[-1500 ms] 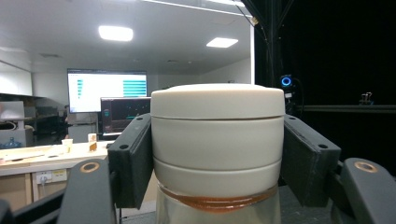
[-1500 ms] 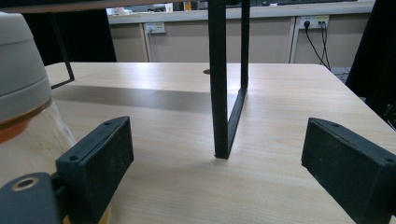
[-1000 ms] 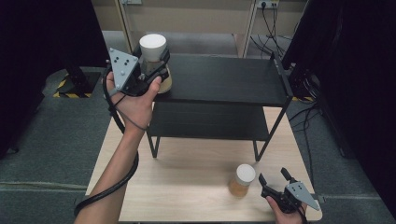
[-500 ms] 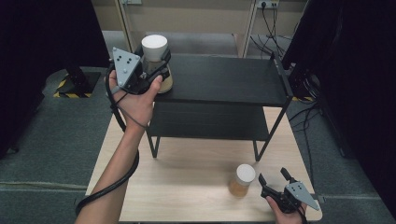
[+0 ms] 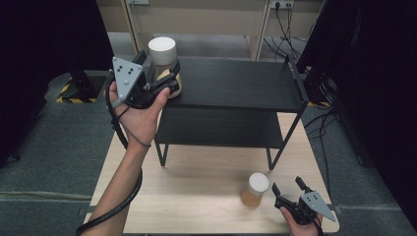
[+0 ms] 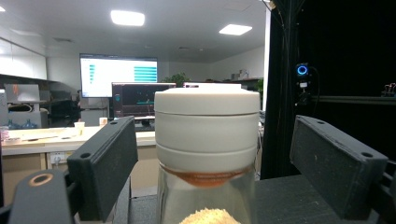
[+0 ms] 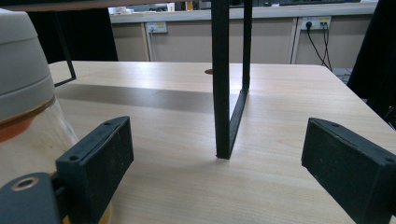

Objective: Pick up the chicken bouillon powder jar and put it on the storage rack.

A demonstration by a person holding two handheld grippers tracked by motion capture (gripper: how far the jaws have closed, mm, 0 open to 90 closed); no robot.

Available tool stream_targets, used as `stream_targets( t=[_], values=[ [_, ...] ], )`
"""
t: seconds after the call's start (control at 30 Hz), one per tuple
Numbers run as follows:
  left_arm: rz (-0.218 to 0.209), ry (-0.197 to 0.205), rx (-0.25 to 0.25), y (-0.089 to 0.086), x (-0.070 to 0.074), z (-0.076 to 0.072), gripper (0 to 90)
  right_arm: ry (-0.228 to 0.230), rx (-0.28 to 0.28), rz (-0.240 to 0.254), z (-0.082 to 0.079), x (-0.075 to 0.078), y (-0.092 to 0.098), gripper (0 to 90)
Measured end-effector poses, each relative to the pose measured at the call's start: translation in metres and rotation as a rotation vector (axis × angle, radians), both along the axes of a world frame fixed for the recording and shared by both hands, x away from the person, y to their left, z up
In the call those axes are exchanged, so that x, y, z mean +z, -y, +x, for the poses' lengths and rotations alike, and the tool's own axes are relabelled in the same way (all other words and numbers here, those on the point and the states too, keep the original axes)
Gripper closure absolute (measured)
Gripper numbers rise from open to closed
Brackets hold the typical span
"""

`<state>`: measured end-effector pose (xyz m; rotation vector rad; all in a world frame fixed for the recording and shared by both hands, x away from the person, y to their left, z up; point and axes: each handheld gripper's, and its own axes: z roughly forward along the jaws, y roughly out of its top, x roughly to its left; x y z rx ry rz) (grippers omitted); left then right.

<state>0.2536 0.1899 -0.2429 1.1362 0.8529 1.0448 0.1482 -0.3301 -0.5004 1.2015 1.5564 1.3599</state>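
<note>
— So where's the white-lidded jar (image 5: pixel 163 61)?
— On the black shelf's (image 5: pixel 236 83) top, at its left corner, between the left gripper's (image 5: pixel 162 73) jaws, which have just been opening and now stand clear of it (gaps on both sides).
— And the right gripper (image 5: pixel 290 189)?
— Jaws spread, low over the wooden table (image 5: pixel 196 191), just beside a second jar (image 5: pixel 254 190).

jars: 2 (white lids) (image 5: pixel 162 59) (image 5: pixel 255 189) | shelf racks: 1 (image 5: pixel 236 83) | tables: 1 (image 5: pixel 206 196)

floor: grey carpet (image 5: pixel 49 147) | wall: beige, sockets (image 5: pixel 279 4) | light: ceiling panels (image 6: pixel 127 17) | monitors (image 6: pixel 117 75)
</note>
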Motion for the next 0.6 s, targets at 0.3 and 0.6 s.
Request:
stream_targets(
  t=[0.3,0.6],
  values=[
    [-0.006,0.030,-0.022,-0.009,-0.013,-0.017,14.6,0.001,0.000,-0.003,0.000,0.000,0.000,9.4],
    [0.013,0.030,-0.030,-0.014,-0.027,-0.032,14.7,0.001,-0.001,-0.004,0.000,0.000,-0.001,9.4]
  ],
)
